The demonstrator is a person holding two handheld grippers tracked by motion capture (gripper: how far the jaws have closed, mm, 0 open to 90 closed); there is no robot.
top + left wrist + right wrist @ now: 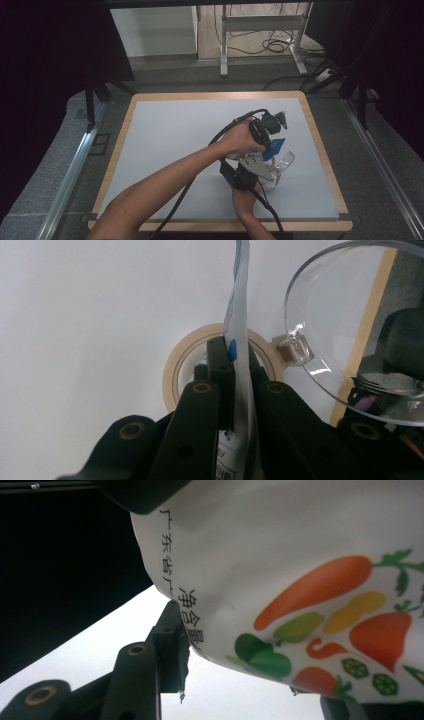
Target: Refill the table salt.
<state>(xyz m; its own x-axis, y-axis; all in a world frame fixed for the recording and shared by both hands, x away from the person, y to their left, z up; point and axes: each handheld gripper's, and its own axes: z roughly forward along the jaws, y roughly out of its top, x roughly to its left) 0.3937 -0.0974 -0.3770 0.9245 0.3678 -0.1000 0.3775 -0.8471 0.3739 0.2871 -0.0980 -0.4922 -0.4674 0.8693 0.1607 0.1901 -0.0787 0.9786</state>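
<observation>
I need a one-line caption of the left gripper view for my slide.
Left gripper shut on a thin printed packet, above a tape roll and beside a clear plastic bowl.

Bare forearms, no sleeves. Black left claw [235, 390] with brass-ringed screws, right claw [240, 680] alike; grey three-cornered plate, thick black cables trailing.

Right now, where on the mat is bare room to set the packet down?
The grey mat is bare across its left half and along the far edge. It is crowded right of centre: both hand-held grippers, left and right, hold the packet there, beside a clear bowl and a tape roll.
</observation>
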